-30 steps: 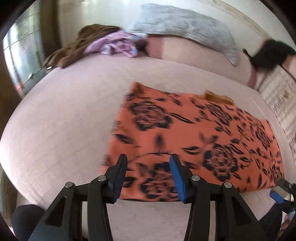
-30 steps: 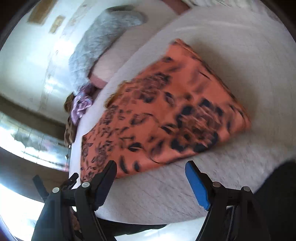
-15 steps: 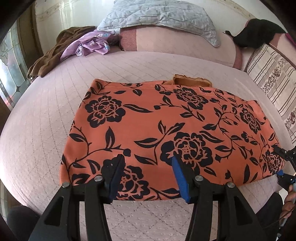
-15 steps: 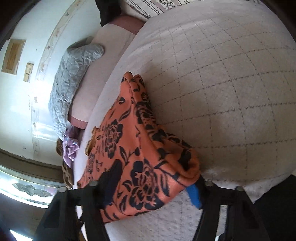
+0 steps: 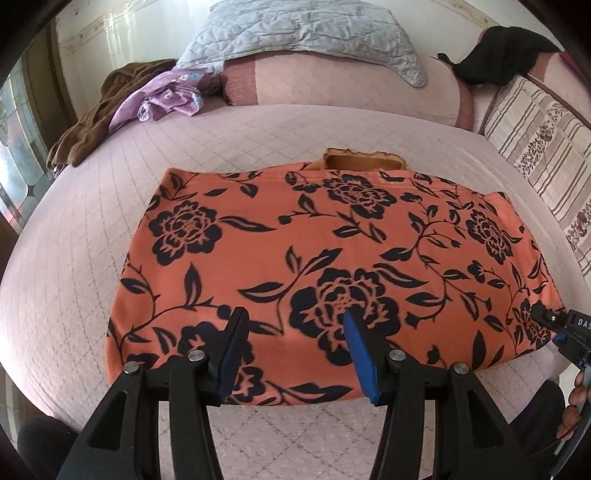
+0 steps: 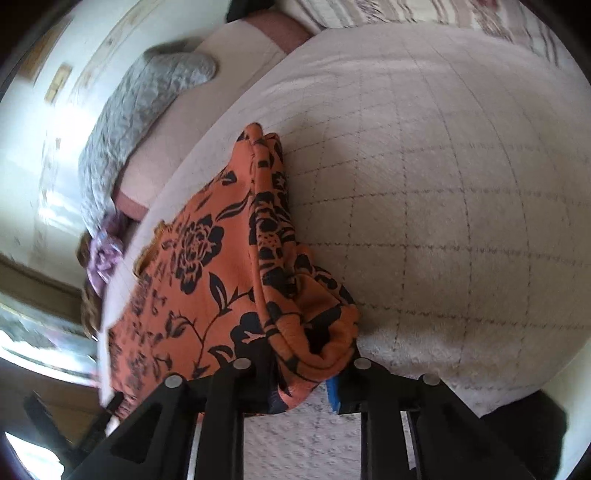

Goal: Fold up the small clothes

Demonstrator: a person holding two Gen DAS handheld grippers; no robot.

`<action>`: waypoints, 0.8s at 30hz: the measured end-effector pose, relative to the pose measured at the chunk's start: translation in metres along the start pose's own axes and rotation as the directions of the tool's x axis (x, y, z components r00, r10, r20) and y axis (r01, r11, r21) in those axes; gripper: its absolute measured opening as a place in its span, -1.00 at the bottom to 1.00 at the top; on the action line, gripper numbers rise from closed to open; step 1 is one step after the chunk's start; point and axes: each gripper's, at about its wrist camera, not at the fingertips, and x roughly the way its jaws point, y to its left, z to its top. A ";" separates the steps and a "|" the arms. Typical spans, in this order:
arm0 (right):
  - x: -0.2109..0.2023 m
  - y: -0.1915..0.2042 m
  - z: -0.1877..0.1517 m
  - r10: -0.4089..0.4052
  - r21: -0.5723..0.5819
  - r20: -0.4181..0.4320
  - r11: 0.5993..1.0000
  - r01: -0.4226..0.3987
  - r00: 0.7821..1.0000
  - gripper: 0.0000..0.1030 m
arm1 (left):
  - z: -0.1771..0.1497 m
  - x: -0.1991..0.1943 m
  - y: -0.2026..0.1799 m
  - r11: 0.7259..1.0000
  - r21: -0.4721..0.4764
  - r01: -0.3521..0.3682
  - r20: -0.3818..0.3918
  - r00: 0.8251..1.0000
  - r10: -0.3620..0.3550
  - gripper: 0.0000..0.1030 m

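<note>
Left wrist view: orange floral garment (image 5: 325,254) lies flat mid-frame on the quilted bed (image 5: 74,236). Left gripper (image 5: 295,332), bottom centre, half-open above its near edge, nothing between the pads. Right gripper (image 6: 303,373), jaws just closing, pinches the garment's near right corner, bottom centre of the right wrist view.

Grey pillow (image 5: 306,33), purple (image 5: 170,94) & brown clothes (image 5: 92,125) at bedhead

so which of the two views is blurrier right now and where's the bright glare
Left wrist view: sharp across the orange floral cloth, with fisheye bending of the bed edges and mild brightness on the wall behind the grey pillow. Right wrist view: softer, smeared at the left rim, with blown-out light at the lower left and on the wall; the cloth near the fingers stays fairly clear.
</note>
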 end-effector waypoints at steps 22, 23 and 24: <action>-0.034 0.002 0.070 0.099 -0.116 -0.001 0.988 -0.098 0.995 0.11 | -0.005 0.046 -0.039 0.984 0.170 -0.055 -0.057 0.996 0.066 0.11; -0.022 0.010 0.083 0.124 -0.132 -0.028 0.983 -0.126 0.992 0.11 | -0.006 0.046 -0.039 0.984 0.170 -0.054 -0.055 0.996 0.065 0.11; -0.005 0.016 0.103 0.149 -0.133 -0.061 0.979 -0.156 0.987 0.11 | -0.006 0.047 -0.039 0.984 0.168 -0.053 -0.054 0.997 0.062 0.11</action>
